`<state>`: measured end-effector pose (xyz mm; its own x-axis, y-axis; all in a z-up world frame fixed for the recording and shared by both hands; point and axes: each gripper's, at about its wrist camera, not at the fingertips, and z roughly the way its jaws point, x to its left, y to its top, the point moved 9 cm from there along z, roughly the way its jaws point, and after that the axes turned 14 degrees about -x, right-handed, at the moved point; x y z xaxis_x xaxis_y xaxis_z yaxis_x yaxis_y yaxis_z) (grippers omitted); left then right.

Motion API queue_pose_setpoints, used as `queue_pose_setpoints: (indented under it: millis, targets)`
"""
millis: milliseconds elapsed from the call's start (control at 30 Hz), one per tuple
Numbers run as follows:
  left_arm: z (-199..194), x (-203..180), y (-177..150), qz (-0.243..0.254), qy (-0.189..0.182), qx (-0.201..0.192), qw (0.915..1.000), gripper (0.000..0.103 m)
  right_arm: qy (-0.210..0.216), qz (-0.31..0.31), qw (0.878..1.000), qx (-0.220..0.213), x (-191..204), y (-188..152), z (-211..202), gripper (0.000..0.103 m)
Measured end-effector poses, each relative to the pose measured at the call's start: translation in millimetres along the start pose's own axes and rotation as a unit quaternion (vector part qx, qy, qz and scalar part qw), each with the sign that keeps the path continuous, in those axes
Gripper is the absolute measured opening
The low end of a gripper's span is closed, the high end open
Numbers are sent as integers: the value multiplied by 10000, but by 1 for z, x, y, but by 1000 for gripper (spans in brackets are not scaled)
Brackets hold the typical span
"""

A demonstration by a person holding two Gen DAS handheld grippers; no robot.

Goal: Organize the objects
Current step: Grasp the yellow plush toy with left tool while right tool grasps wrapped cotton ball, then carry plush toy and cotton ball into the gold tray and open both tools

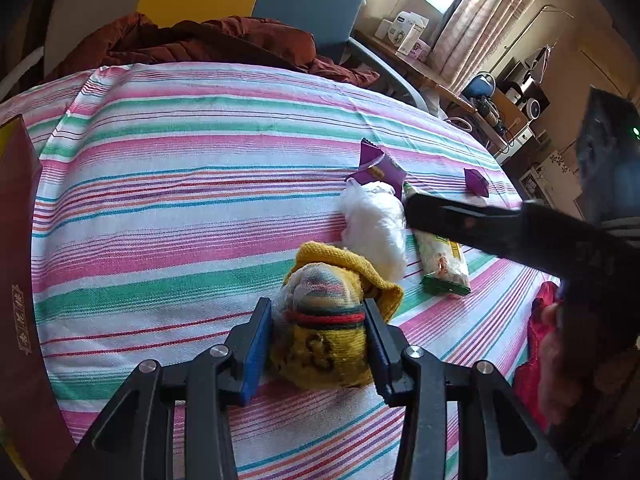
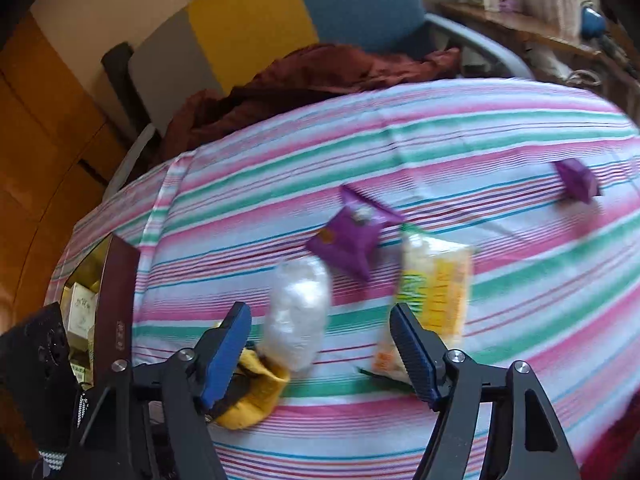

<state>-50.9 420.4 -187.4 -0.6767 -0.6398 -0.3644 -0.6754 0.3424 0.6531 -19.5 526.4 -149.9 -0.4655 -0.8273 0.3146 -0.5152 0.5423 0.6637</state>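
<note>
Left wrist view: the left hand-held gripper (image 1: 318, 344) has its blue pads on both sides of the yellow knitted bundle (image 1: 324, 320); pads seem to press it, so I judge it is held.
Counter: covered by a striped cloth (image 1: 180, 208), stretching ahead of both hand-held grippers.
Room: blue chair (image 1: 316, 4) and brown-red fabric (image 1: 208, 40) beyond the far edge; a window with curtain at far right.
Dark red box (image 2: 116, 300): stands left of the right hand-held gripper, small cartons inside.
Right hand-held gripper (image 2: 320, 348): jaws half wide, nothing between the pads.
White plastic bag (image 2: 298, 312): just ahead between the right jaws, long axis pointing away; the right hand is nearer.
Noodle packet (image 2: 436, 292): ahead, touching the right finger line, long axis also away.
Purple packets: one (image 2: 348, 240) just beyond the bag, one (image 2: 578, 180) far right.
Next move, my judgement: right jaws close over the white bag.
</note>
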Motion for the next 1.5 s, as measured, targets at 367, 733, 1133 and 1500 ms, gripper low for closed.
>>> queue_pose_setpoints:
  millis: [367,733,1133,1500]
  targets:
    - [0,-4,-3,227,-35,-88,9997,45,-44,-96,9990,426,11,-14,41,37]
    - [-30,-3,2,308,172,-249,9991,34,51,-495,9987,123,25,0,21,37]
    - [-136,52,16,-75,570,-953,9938,34,431,-913,9948,102,61,-15,7,37]
    - [-247,168,8,-1040,1497,-1736,9678,34,1391,-1118,9839,-109,163,-38,-39,37]
